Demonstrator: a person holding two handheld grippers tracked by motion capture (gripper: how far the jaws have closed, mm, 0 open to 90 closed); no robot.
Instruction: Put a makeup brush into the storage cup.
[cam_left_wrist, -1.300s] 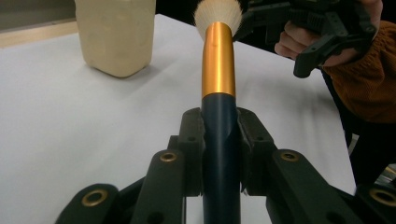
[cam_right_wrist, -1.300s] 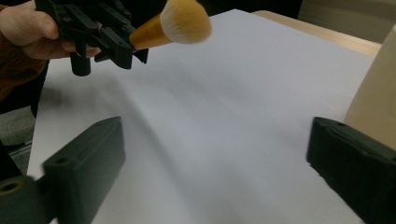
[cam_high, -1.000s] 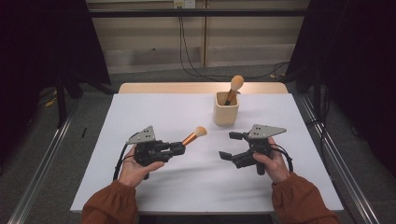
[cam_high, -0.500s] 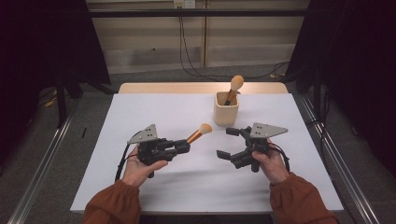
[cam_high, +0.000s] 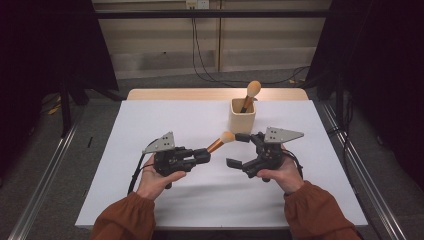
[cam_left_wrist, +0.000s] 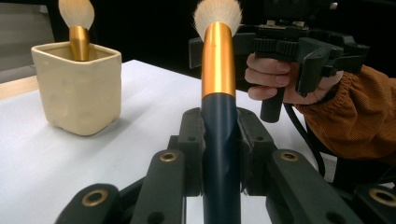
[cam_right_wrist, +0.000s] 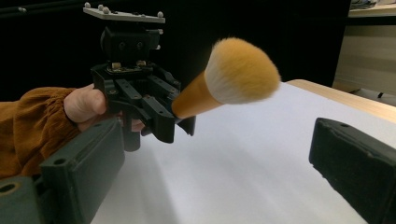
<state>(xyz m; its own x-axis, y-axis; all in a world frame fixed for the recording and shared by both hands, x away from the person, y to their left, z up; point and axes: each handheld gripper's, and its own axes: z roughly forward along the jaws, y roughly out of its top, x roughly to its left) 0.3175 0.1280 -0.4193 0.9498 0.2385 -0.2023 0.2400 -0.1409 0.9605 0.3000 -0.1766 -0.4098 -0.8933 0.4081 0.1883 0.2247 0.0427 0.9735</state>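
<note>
High view: left gripper (cam_high: 202, 156) at centre-left of frame, fingers clamped on the dark handle of a makeup brush (cam_high: 221, 141), bristle head angled toward upper right, off the table (cam_high: 150, 120). Right gripper (cam_high: 239, 150) centre-right, fingers spread wide apart, nothing between them; brush head sits just beside its upper finger. Cream cup (cam_high: 242, 116) above centre holds a second brush (cam_high: 250, 94), tilted. Left gripper view: brush handle pinched between both fingers, centre frame. Right gripper view: brush head upper centre, between the parted fingers.
</note>
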